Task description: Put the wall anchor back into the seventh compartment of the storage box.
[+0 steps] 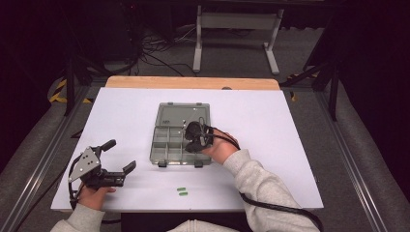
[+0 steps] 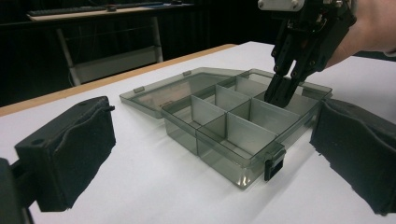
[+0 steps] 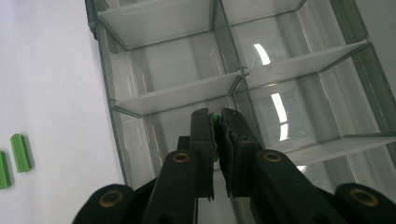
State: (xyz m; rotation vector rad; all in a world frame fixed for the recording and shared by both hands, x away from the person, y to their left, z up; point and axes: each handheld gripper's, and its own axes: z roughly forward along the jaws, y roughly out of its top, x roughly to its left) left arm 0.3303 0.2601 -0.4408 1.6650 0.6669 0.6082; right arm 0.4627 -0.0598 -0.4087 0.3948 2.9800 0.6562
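High view, left to right: left gripper (image 1: pixel 121 157) rests on the white desk (image 1: pixel 270 145) near its left front edge, jaws spread wide and grasping nothing; two green pegs (image 1: pixel 182 191) lie side by side on the desk in front of the box; clear compartment box (image 1: pixel 167 145) sits mid-desk, lid folded back flat; right gripper (image 1: pixel 192 140) points down into a right-hand compartment, jaws clenched on a small green piece (image 3: pixel 215 122), seen between the pads in the right gripper view.
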